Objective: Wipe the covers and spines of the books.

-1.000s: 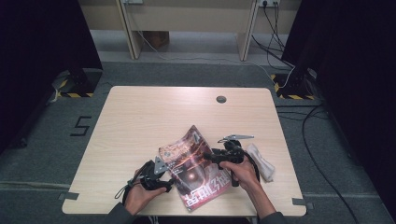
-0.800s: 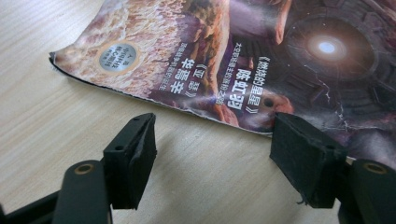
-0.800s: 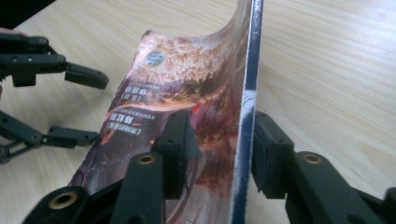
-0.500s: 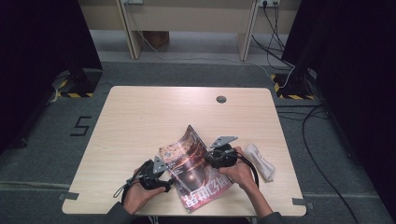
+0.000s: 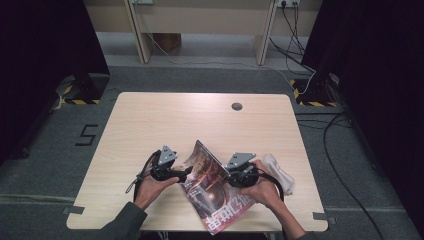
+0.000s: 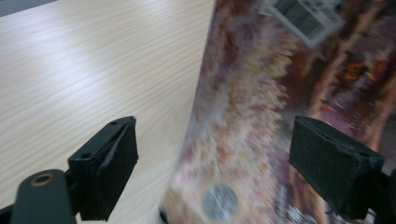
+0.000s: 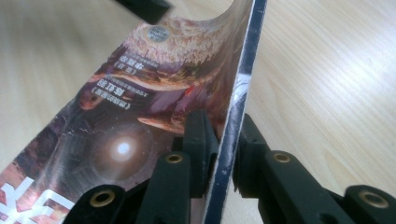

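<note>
Magazine (image 5: pixel 215 192) at the table's near edge, glossy, thin, floppy; likely light and slippery, cover curling. Best gripped along the spine edge, where the right gripper (image 7: pixel 224 140) pinches it. Left gripper (image 6: pixel 212 154) just opened wide, cover between the jaws, unpressed. White cloth (image 5: pixel 280 171) nearby. Pale wood table (image 5: pixel 170 120), grey carpet, dark curtains.

Both grippers are black, the left gripper (image 5: pixel 186 173) and the right gripper (image 5: pixel 228 174) each topped by a grey three-cornered plate and trailing a black cable. Their jaws are blocky black bars with matte pads, fixed by brass-coloured round rivets. The person's left forearm, at the near edge, wears a dark grey-green sleeve (image 5: pixel 122 225).
</note>
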`<action>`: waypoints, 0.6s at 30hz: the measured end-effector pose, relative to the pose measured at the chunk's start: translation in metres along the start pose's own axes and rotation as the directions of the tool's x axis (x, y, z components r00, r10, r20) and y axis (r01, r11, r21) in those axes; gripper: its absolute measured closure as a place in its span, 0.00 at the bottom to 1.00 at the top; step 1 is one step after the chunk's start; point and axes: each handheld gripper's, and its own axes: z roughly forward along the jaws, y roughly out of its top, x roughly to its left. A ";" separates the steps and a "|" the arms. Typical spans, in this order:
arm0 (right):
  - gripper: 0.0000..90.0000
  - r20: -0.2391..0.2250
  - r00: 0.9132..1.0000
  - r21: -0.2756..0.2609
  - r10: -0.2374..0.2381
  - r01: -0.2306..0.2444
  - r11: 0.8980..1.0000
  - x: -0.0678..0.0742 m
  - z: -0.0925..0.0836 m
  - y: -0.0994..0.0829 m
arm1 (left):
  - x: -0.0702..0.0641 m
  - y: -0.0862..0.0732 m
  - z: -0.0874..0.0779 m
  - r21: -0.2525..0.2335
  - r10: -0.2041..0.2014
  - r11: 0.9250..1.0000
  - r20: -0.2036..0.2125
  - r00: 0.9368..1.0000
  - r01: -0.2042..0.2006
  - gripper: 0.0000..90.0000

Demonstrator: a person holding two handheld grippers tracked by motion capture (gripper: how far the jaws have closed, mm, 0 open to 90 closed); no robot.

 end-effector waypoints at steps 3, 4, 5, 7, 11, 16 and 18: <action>0.88 -0.011 0.999 0.016 -0.045 0.045 0.999 0.004 -0.007 0.001 | -0.001 -0.002 0.007 0.005 0.010 1.000 0.076 0.997 -0.010 0.17; 0.88 -0.020 0.998 0.027 -0.054 0.054 0.998 0.005 -0.009 0.001 | -0.001 -0.003 0.008 0.006 0.021 1.000 0.094 0.995 -0.022 0.17; 0.89 -0.023 0.998 0.025 -0.061 0.061 0.998 0.006 -0.010 0.001 | -0.003 -0.003 0.008 0.001 0.028 1.000 0.109 0.994 -0.028 0.17; 0.89 -0.034 0.998 0.013 -0.062 0.062 0.998 0.007 -0.013 0.001 | -0.004 -0.002 0.008 -0.015 0.030 1.000 0.134 0.991 -0.028 0.17; 0.89 -0.043 0.995 0.013 -0.092 0.092 0.996 0.008 -0.015 0.002 | -0.004 -0.003 0.015 -0.031 0.031 0.999 0.226 0.974 -0.024 0.17; 0.89 -0.051 0.989 0.018 -0.140 0.141 0.990 0.007 -0.015 0.008 | -0.003 -0.005 0.022 -0.055 0.049 0.998 0.293 0.955 -0.035 0.18; 0.90 -0.056 0.988 0.022 -0.144 0.146 0.989 0.006 -0.015 0.010 | -0.001 -0.005 0.023 -0.075 0.048 0.997 0.314 0.948 -0.026 0.25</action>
